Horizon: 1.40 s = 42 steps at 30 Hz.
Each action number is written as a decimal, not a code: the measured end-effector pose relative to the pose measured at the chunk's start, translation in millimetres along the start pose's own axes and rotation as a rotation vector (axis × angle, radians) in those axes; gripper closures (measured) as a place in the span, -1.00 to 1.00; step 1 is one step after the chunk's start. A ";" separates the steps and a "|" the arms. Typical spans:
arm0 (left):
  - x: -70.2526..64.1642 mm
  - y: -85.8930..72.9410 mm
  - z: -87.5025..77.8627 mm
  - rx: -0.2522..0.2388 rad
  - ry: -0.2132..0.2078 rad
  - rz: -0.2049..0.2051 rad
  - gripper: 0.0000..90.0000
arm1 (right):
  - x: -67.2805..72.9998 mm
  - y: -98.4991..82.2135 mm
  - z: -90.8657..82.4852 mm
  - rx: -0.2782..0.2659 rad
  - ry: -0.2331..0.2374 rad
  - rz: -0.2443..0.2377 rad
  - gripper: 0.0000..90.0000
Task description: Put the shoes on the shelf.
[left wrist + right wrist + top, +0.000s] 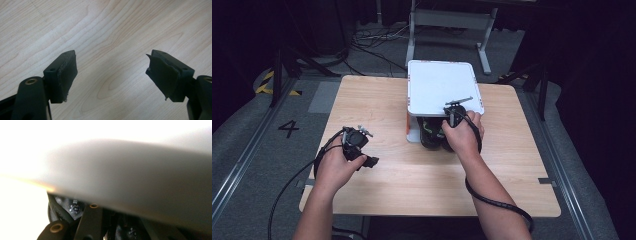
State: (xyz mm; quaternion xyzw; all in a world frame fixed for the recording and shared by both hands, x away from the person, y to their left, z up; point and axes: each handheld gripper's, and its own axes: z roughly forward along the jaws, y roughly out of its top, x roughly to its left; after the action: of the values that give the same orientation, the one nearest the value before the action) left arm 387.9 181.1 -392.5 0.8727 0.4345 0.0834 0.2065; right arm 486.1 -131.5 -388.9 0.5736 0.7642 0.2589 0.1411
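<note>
A white flat-topped stand (pixel 439 82) sits at the back middle of the wooden table (pixel 412 172). A pair of black shoes (pixel 430 136) is tucked under its top. My right gripper (pixel 455 118) is at the stand's front edge, right beside the shoes. In the right gripper view the stand's underside (pixel 130 170) is blurred and very close. Black shoe material with small skull prints (pixel 71 208) lies just past the jaws, whose tips are hidden. My left gripper (pixel 370 161) rests low over bare wood at the left, open (pixel 111 68), with nothing between its pads.
The stand's wall has an orange-edged label (pixel 408 125) at its left front. The table's front half is bare wood (pixel 105 27). Around the table are grey floor, cables (pixel 372 42) and a metal frame (pixel 447 20) at the back.
</note>
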 end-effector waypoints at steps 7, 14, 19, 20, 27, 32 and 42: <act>0.0 -4.5 -2.5 -0.002 0.005 -0.009 -0.48 | 3.7 -1.2 6.6 -0.018 -0.047 -0.020 0.79; -1.2 -4.2 -1.7 0.004 0.003 -0.005 -0.48 | 5.4 -10.4 7.6 -0.080 -0.050 0.006 0.78; -0.1 -4.4 -2.5 -0.001 0.004 -0.006 -0.48 | 3.8 -12.6 12.3 -0.195 -0.040 -0.012 0.30; 0.0 -4.5 -2.6 -0.001 0.005 -0.007 -0.48 | 2.3 -12.5 13.3 -0.227 -0.016 -0.007 0.20; -2.2 -2.7 -1.4 0.003 0.005 -0.002 -0.48 | -5.2 -13.0 11.8 -0.272 0.054 -0.027 -0.12; -4.6 1.6 -0.6 0.003 0.008 0.010 -0.48 | -13.5 -18.0 -7.1 -0.282 0.116 -0.035 -0.15; -22.1 18.9 8.1 -0.013 -0.016 0.038 -0.54 | -52.3 -35.4 -58.3 -0.229 0.180 -0.192 -0.18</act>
State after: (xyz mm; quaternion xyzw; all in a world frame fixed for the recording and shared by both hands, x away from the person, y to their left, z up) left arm 390.8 151.1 -390.8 0.8802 0.4154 0.0832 0.2139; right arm 443.5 -202.2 -364.7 0.4525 0.7907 0.3799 0.1605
